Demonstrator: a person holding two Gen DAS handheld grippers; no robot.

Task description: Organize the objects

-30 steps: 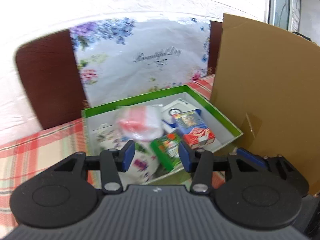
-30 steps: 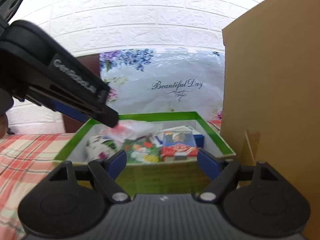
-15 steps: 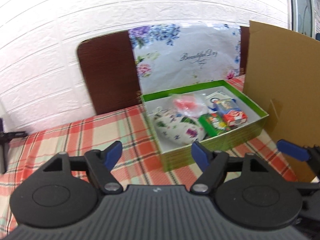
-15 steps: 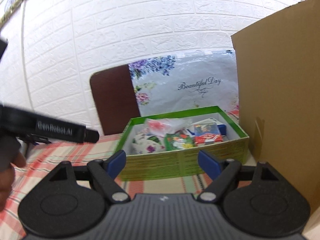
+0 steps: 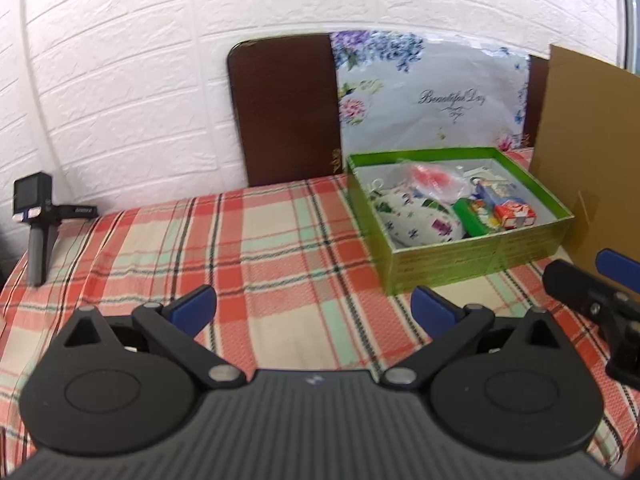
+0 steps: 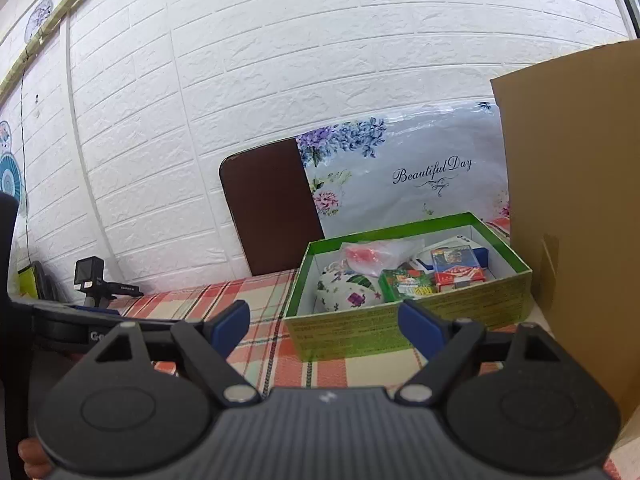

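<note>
The left gripper (image 5: 314, 306) hung above the plaid tablecloth (image 5: 260, 240) with its blue-tipped fingers spread wide and nothing between them. The right gripper (image 6: 324, 322) was likewise spread wide and empty, pointing at the near wall of the green box (image 6: 400, 326).

That box sat on the cloth toward the far right of the table, just beside an upright sheet of brown cardboard (image 5: 592, 152). Inside it lay the sorted things — a white floral pouch (image 5: 416, 220) at the left end, a clear bag with something red in it (image 5: 436, 176) behind that, a green packet (image 5: 476, 216) in the middle, and a red-and-white small carton (image 5: 516, 214) at the right with a blue-topped box (image 5: 494, 192) behind it. All of them rested below the rim, packed close and touching one another.

Behind the box a floral bag printed "Beautiful Day" (image 6: 420, 176) leaned against a dark brown board (image 6: 268, 208), which stood against the white brick-pattern wall (image 6: 280, 60). At the far left edge of the table stood a small camera on a tripod (image 5: 34, 208), well apart from the box. In the left wrist view, part of the right gripper showed at the lower right edge.
</note>
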